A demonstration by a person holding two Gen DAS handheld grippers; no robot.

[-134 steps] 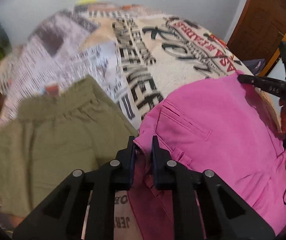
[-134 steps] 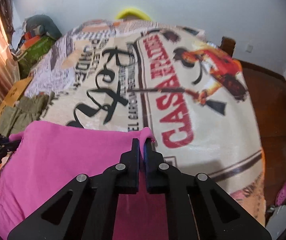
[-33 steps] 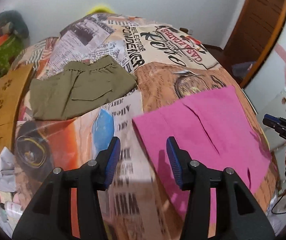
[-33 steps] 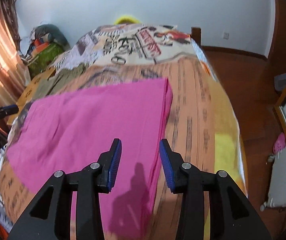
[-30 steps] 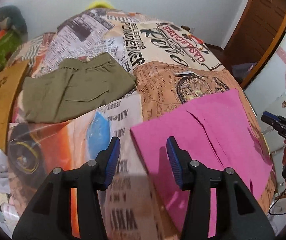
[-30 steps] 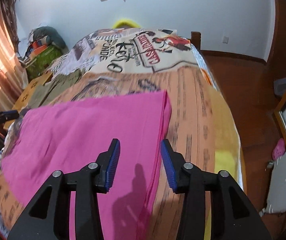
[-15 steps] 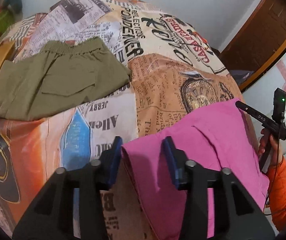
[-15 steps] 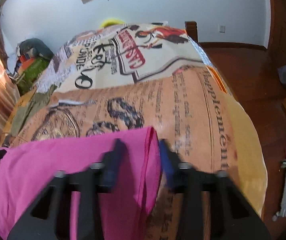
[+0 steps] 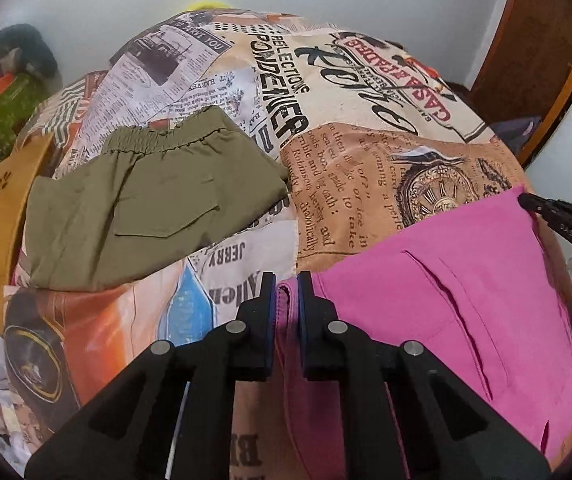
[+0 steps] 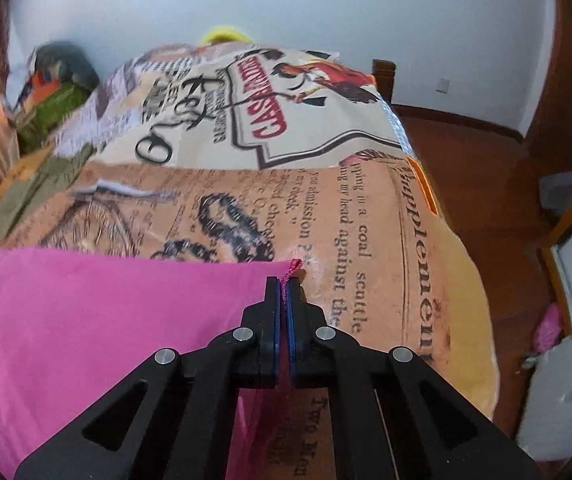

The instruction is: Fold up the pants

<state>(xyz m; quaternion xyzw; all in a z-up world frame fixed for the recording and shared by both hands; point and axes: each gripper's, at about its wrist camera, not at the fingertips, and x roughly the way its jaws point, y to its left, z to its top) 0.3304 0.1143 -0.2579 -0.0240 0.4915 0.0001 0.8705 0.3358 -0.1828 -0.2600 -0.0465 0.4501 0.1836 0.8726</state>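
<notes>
Two grippers are pinching the pink pants (image 9: 466, 292) at opposite corners. The left gripper (image 9: 286, 286) is clamping the near left corner, its jaws narrow on a fold of fabric. The right gripper (image 10: 285, 284) is squeezing the far right corner, jaws nearly closed on the hem. The pants are lying spread on the newspaper-print bedspread (image 9: 350, 184), stretching between both tools. Green shorts (image 9: 146, 200) are resting folded on the bedspread to the left, apart from the pants.
</notes>
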